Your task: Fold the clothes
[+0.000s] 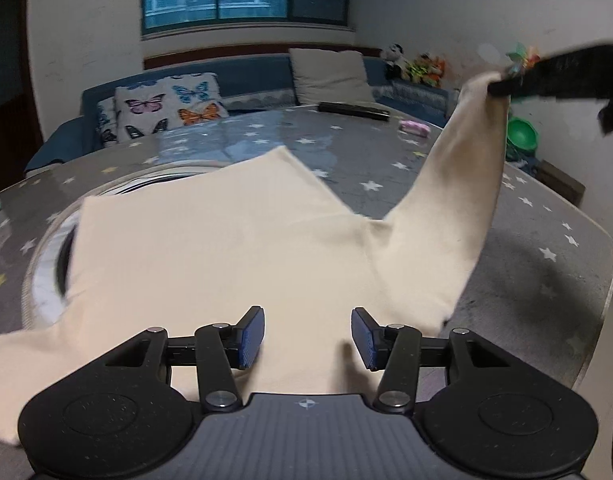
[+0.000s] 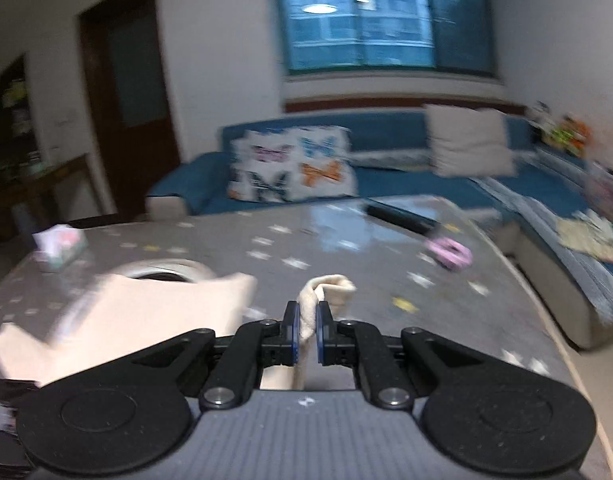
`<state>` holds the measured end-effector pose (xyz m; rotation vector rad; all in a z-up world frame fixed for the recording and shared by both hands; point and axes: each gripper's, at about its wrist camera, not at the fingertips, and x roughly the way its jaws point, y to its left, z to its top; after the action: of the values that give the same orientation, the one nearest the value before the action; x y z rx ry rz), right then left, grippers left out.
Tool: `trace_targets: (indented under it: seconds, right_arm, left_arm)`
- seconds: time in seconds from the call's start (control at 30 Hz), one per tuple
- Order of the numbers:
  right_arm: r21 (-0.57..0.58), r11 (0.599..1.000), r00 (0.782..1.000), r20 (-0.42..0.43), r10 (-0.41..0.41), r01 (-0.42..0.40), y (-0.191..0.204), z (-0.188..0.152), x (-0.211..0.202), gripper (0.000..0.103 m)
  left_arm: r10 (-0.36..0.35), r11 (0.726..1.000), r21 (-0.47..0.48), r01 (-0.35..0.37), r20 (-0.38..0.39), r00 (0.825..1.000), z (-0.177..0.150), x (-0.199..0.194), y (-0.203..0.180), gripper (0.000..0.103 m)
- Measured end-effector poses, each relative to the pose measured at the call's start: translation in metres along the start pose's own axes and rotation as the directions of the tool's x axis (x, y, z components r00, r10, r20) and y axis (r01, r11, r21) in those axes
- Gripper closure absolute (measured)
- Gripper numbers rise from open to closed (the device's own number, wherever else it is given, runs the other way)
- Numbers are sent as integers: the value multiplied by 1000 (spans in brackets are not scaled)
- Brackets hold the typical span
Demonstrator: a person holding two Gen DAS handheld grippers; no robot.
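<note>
A cream long-sleeved garment (image 1: 210, 248) lies spread on the grey star-patterned table (image 1: 386, 152). My left gripper (image 1: 308, 336) is open and empty, low over the garment's near edge. My right gripper (image 2: 307, 330) is shut on the cuff of the garment's sleeve (image 2: 326, 290). In the left wrist view that gripper (image 1: 502, 88) holds the sleeve (image 1: 458, 184) lifted high at the right, stretched up from the body. The body of the garment (image 2: 138, 320) shows blurred at the left of the right wrist view.
A round recessed ring (image 1: 46, 264) in the table lies partly under the garment. A black bar (image 1: 354, 110) and a pink object (image 1: 415, 127) lie at the table's far side. A tissue box (image 2: 60, 246) stands at the far left. A blue sofa (image 1: 246, 76) with cushions runs behind.
</note>
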<state>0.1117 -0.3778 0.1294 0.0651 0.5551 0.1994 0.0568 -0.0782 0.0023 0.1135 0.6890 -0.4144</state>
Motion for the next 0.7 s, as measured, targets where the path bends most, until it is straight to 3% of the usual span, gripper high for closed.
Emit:
trace_targets:
  seconds: [0.23, 0.47, 0.6, 0.7]
  right_arm:
    - [-141, 971, 981, -21, 193, -194, 102, 24, 17, 96]
    - [-186, 926, 942, -140, 305, -328, 186, 8, 67, 96]
    - [-187, 902, 908, -239, 343, -390, 218, -17, 95, 95]
    - [-205, 895, 904, -257, 341, -396, 215, -21, 94, 90]
  left_arm:
    - [41, 997, -60, -39, 23, 999, -22, -27, 37, 49]
    - [68, 991, -118, -64, 29, 997, -35, -41, 58, 48]
    - [83, 987, -142, -78, 28, 996, -40, -46, 66, 48]
    - [94, 983, -160, -88, 27, 995, -44, -50, 72, 48]
